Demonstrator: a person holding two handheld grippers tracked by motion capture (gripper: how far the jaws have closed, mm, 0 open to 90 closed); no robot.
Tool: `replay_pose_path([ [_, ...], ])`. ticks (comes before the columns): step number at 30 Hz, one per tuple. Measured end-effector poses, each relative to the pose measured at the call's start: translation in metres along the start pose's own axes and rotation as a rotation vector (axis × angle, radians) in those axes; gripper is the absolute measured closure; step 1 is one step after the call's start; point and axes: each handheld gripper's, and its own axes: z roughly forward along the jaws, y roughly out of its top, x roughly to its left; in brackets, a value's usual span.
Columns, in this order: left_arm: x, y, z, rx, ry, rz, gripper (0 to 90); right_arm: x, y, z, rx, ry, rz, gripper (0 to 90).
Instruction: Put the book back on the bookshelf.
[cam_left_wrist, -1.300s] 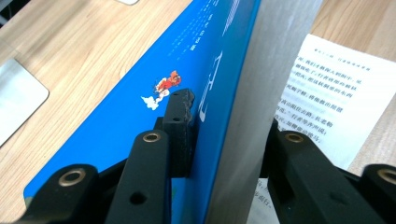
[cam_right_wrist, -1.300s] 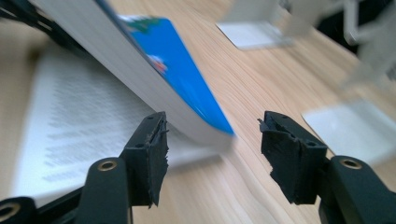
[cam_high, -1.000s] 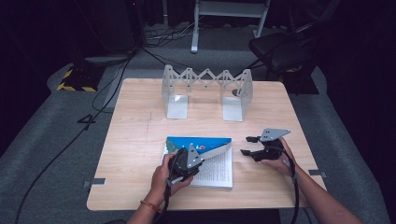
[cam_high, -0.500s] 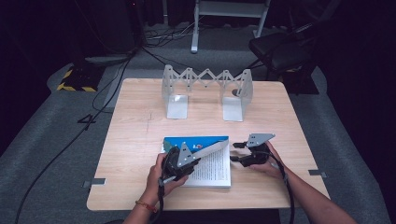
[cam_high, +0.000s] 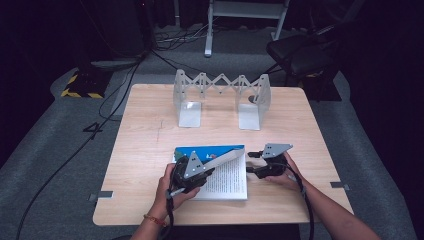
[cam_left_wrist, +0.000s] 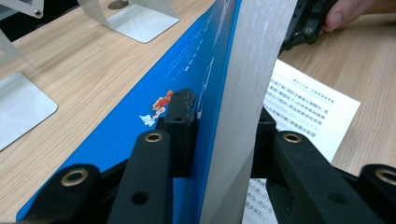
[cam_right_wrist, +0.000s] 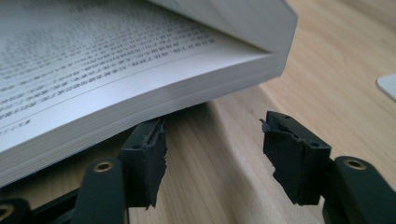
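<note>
The book (cam_high: 222, 172) lay open on the counter (cam_high: 150, 135) near the person's edge, its long axis running away from the person. The left gripper (cam_left_wrist: 219, 140) had its fingers (cam_left_wrist: 182, 126) closed on the blue front cover and a sheaf of pages, raised about the spine. The right gripper (cam_right_wrist: 212, 156), fingers apart and empty, sat just beside the book's right edge, apparently below the page block. The pages carried dense printed text.
</note>
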Motion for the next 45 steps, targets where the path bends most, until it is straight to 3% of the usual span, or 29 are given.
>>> replay_pose_path([
  [8,0.006,0.001,-0.01,-0.063,-0.037,-0.07,69.1,0.002,0.022,-0.018,-0.126,-0.007,0.006,46.7],
  [12,0.006,0.001,-0.018,-0.046,-0.039,-0.081,68.7,0.006,0.035,-0.024,-0.138,-0.023,-0.022,47.1],
  [17,0.007,-0.007,-0.029,-0.073,-0.035,-0.098,68.2,0.013,0.048,-0.027,-0.162,-0.025,-0.052,47.6],
  [23,0.007,-0.02,-0.038,-0.116,-0.036,-0.12,66.4,0.019,0.067,-0.026,-0.216,-0.021,-0.057,47.6],
  [25,0.009,-0.023,-0.039,-0.138,-0.042,-0.148,65.7,0.02,0.071,-0.024,-0.231,-0.021,-0.051,47.6],
  [30,0.009,-0.025,-0.041,-0.146,-0.028,-0.142,62.9,0.02,0.08,-0.02,-0.251,-0.027,-0.042,47.6],
  [32,0.01,-0.026,-0.042,-0.157,-0.03,-0.158,60.1,0.02,0.085,-0.019,-0.268,-0.025,-0.032,47.6],
  [36,0.011,-0.027,-0.044,-0.17,-0.031,-0.147,65.1,0.022,0.091,-0.017,-0.288,-0.016,-0.035,48.9],
  [41,0.021,-0.03,-0.039,-0.222,-0.118,-0.201,65.7,0.023,0.09,-0.019,-0.294,-0.013,-0.05,50.9],
  [45,0.017,-0.019,-0.026,-0.235,-0.176,-0.185,66.1,0.015,0.084,-0.029,-0.296,-0.025,-0.033,50.9],
])
